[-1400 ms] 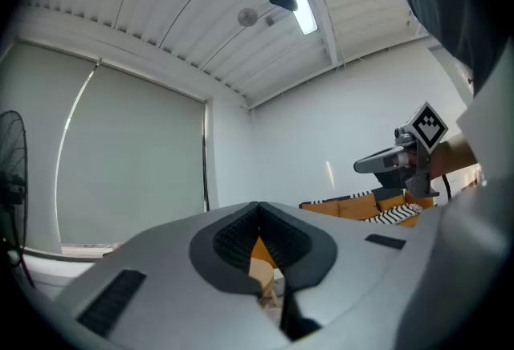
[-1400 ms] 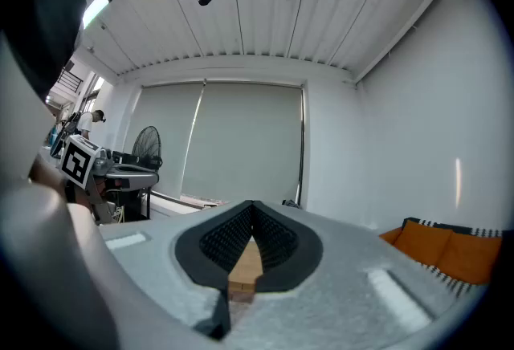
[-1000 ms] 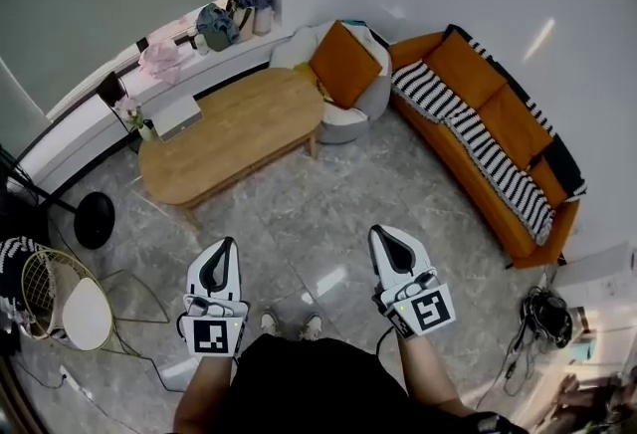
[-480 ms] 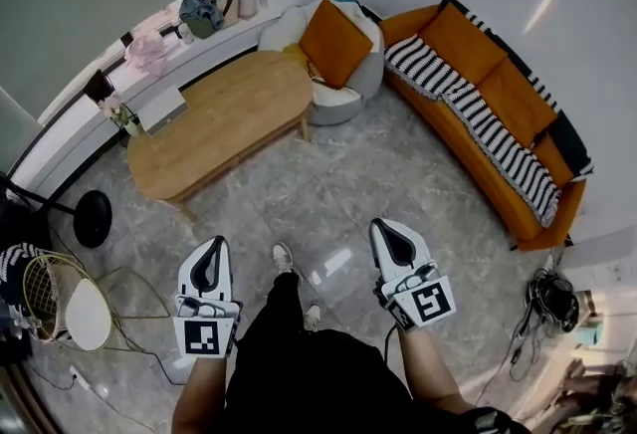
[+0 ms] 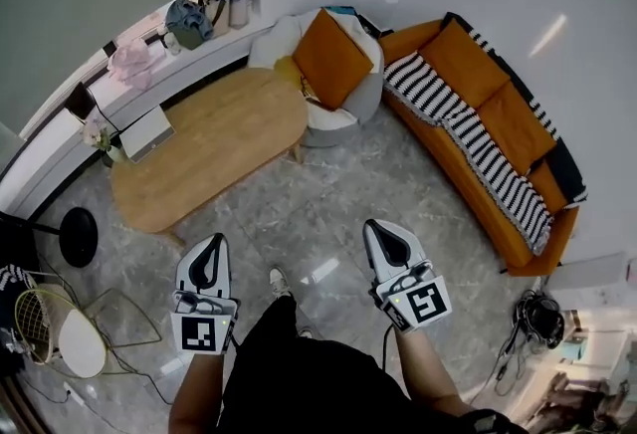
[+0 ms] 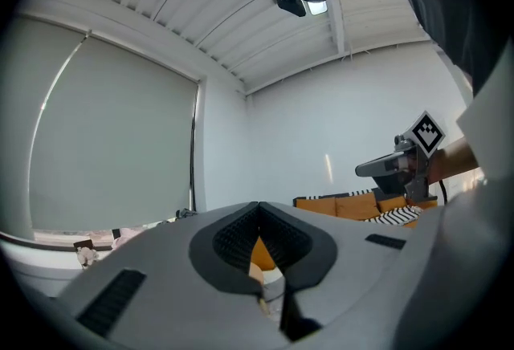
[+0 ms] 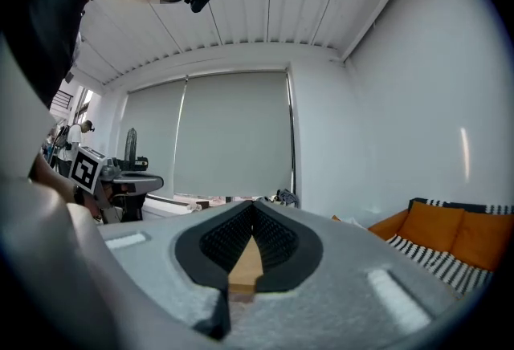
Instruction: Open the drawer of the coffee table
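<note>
Left gripper [image 5: 218, 241] and right gripper [image 5: 377, 227], well short of the table [image 5: 204, 148], fingers pressed together, empty; drawer unseen, probably rigid, sliding wood; grip its front lip.

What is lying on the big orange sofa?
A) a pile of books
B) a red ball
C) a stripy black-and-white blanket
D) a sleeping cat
C: in the head view a black-and-white striped blanket is draped along the orange sofa, and no cat, books or ball show on it.
</note>
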